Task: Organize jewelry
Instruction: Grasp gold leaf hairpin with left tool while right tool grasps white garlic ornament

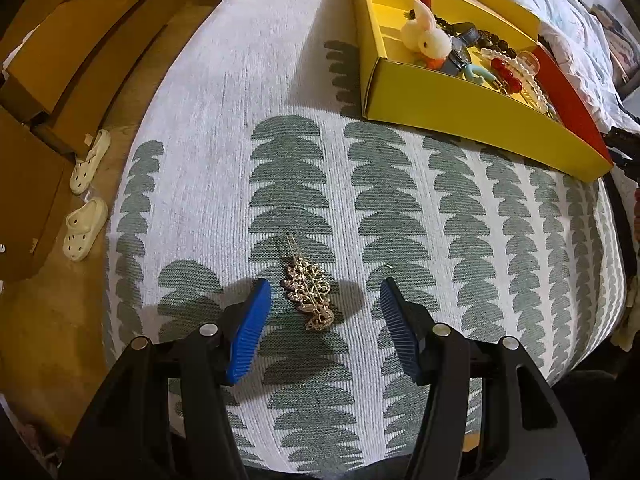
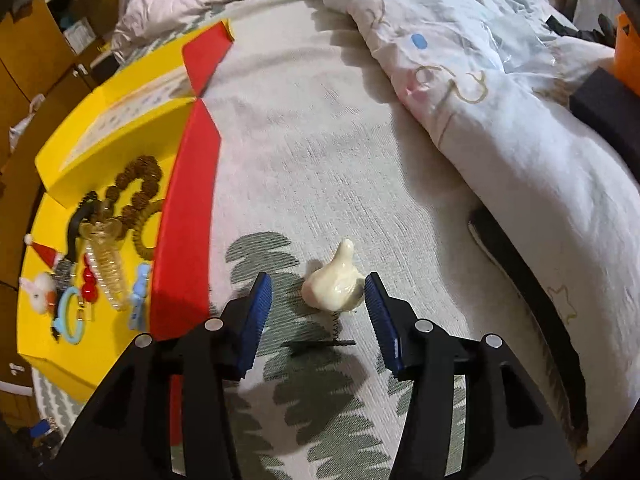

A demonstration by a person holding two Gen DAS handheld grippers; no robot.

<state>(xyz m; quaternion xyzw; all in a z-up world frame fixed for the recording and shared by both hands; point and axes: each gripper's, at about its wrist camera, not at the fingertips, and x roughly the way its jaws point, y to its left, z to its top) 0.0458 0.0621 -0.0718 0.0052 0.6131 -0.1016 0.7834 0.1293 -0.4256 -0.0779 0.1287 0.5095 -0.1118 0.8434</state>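
In the left wrist view a gold rhinestone hairpin (image 1: pixel 307 289) lies on the leaf-patterned cloth between the fingers of my open left gripper (image 1: pixel 325 292), not gripped. A yellow box (image 1: pixel 460 108) with a red side holds a plush rabbit (image 1: pixel 426 34), beads and other jewelry at the upper right. In the right wrist view a cream duck-shaped clip (image 2: pixel 332 284) with a black spring and comb sits on the cloth between the fingers of my open right gripper (image 2: pixel 318 288). The same yellow box (image 2: pixel 52 356) lies to the left.
Brown cardboard boxes (image 1: pixel 60 64) and a pair of cream sandals (image 1: pixel 86 196) are on the floor left of the bed. A rumpled pale quilt (image 2: pixel 500 80) covers the right and far side. A black strap (image 2: pixel 520 272) lies along the quilt's edge.
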